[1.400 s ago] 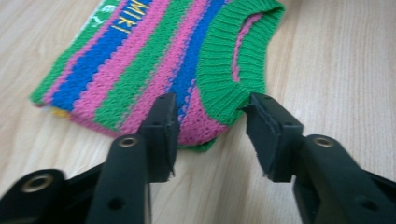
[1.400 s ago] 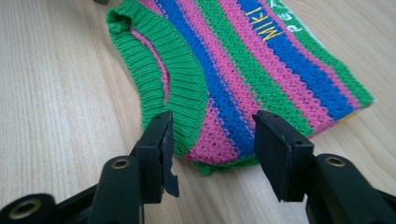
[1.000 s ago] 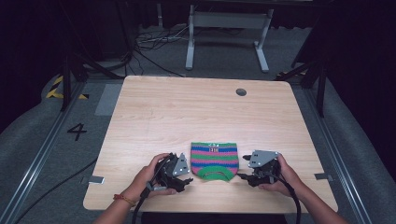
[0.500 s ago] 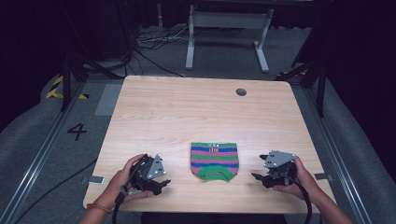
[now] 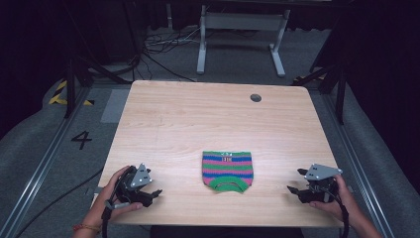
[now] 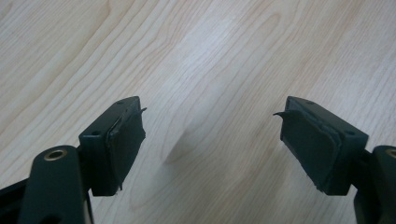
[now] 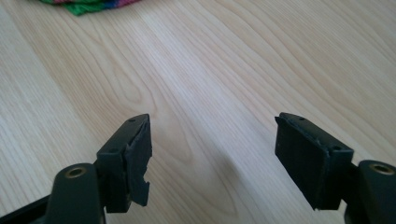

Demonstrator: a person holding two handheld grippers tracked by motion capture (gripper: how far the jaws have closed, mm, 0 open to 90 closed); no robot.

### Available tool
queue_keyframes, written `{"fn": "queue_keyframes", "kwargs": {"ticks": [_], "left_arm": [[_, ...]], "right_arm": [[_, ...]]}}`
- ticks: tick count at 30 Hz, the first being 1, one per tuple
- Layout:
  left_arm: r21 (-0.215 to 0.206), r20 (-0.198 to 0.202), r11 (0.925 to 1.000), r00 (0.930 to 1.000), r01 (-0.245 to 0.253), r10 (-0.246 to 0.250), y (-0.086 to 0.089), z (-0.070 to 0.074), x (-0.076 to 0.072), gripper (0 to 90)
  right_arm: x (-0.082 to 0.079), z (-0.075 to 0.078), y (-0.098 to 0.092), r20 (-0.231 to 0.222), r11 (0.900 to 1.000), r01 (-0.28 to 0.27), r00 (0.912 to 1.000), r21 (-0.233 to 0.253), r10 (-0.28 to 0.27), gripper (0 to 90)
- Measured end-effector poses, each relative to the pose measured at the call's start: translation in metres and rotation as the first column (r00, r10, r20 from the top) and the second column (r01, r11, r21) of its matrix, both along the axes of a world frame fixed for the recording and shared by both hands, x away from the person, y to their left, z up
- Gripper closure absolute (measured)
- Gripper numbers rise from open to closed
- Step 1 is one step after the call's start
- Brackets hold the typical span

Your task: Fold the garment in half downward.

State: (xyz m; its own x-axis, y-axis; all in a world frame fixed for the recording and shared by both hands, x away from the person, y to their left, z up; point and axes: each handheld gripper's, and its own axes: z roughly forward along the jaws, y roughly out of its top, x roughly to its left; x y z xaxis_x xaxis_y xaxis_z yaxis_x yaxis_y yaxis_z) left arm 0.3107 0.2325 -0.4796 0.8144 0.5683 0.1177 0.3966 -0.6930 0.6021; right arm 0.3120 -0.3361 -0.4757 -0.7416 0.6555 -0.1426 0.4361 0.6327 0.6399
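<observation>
A: Since a moment back both tools have drawn away from the folded cloth: a second ago they sat right at its two sides, and now the left tool (image 5: 154, 193) and the right tool (image 5: 293, 189) are out near the front corners of the tabletop (image 5: 198, 119).

B: Are they holding anything?

A: No. In the left gripper view the left tool's jaws stand wide apart with nothing but bare wood between them, and the right gripper view shows the right tool the same way, with a bit of the cloth's striped edge at the top.

B: And the cloth itself?

A: The striped cloth (image 5: 227, 170) lies flat near the front middle, between the two tools and well apart from each, green hem toward the person.

B: So which step is this?

A: I'd judge the fold is finished and the hands are resting clear. If more is wanted, the next move calls for bringing a tool back in low to the cloth's edge and closing on it.
</observation>
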Motion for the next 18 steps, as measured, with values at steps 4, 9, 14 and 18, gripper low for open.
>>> {"fn": "queue_keyframes", "kwargs": {"ticks": [4,9,14,18], "left_arm": [[-0.009,-0.006,0.9999,0.9999,-0.010,0.010,0.006,-0.001,-0.001,21.7],[-0.044,-0.027,0.9976,0.9983,-0.053,0.051,0.020,-0.007,-0.003,21.6],[-0.103,-0.055,0.9895,0.9939,-0.101,0.096,0.034,-0.012,-0.005,21.2],[-0.103,-0.063,0.9859,0.9901,-0.132,0.126,0.039,-0.015,-0.004,18.5]], "right_arm": [[-0.005,-0.004,-0.016,-0.001,0.998,0.046,0.9989,0.037,-0.046,26.2],[-0.012,-0.011,-0.032,-0.021,0.993,0.084,0.9963,0.077,-0.083,25.7],[-0.016,-0.016,-0.043,-0.042,0.987,0.119,0.9925,0.106,-0.115,24.6],[-0.018,-0.020,-0.051,-0.051,0.979,0.153,0.9877,0.136,-0.147,24.0]]}}
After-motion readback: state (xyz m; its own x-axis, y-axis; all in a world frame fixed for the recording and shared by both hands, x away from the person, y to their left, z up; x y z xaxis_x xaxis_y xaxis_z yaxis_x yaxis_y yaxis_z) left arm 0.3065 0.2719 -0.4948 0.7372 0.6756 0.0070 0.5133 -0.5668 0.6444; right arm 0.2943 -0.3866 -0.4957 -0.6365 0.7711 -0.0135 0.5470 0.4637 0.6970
